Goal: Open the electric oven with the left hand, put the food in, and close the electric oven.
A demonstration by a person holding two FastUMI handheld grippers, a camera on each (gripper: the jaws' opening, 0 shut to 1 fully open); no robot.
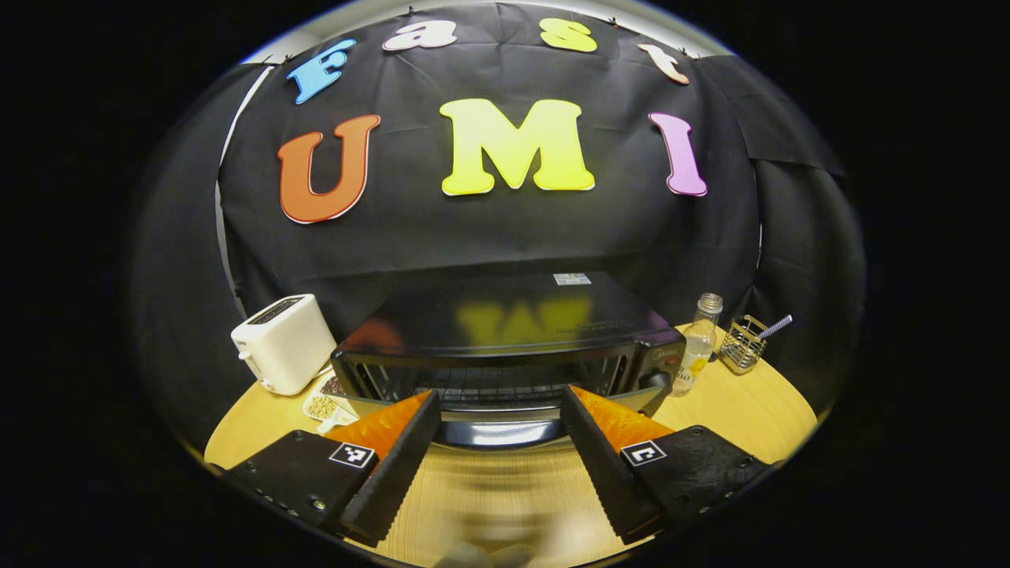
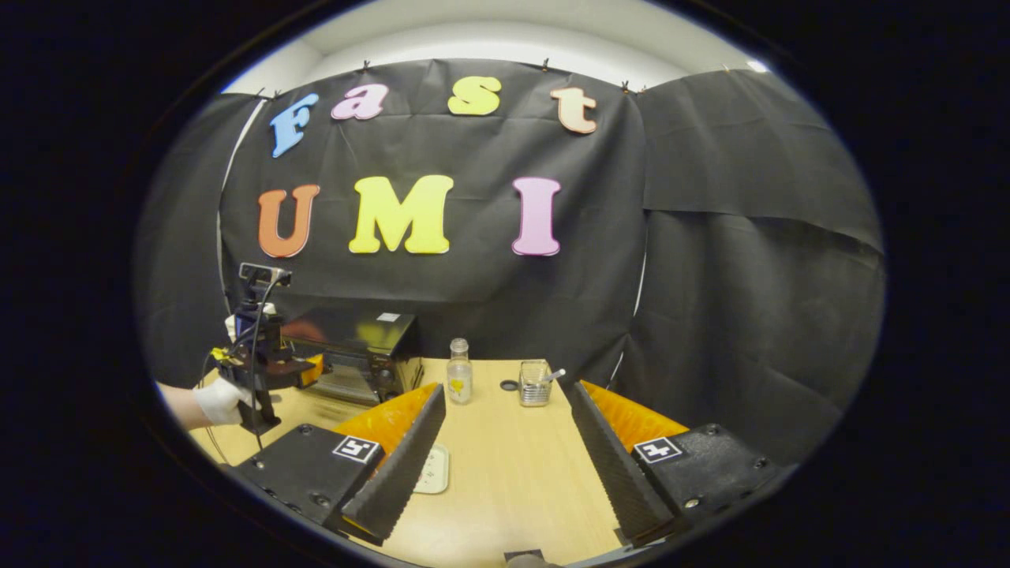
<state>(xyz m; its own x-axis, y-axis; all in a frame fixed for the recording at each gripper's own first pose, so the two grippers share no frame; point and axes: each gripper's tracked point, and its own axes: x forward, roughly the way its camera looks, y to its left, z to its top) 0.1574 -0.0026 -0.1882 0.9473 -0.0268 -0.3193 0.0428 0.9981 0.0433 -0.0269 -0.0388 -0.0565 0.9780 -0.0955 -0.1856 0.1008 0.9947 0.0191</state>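
Observation:
The black electric oven [image 1: 505,323] stands straight ahead on the round wooden table [image 1: 505,489]. Its door [image 1: 489,430] is swung down, and the wire rack [image 1: 505,385] inside shows. My left gripper [image 1: 499,393] is open, its fingers on either side of the lowered door's front edge, with nothing pressed between them. In the right gripper view the oven [image 2: 355,351] sits at the far left, with a gloved hand [image 2: 217,401] holding the left gripper [image 2: 264,367] in front of it. My right gripper [image 2: 505,388] hangs open over the table, holding nothing. A small white dish [image 2: 434,469] lies by its left finger.
A white toaster [image 1: 284,343] stands left of the oven, with small dishes of food [image 1: 322,404] in front of it. Right of the oven are a clear bottle [image 1: 698,343] and a wire holder [image 1: 742,343]. The bottle [image 2: 458,381], a dark cap [image 2: 509,386] and the holder [image 2: 535,383] stand mid-table.

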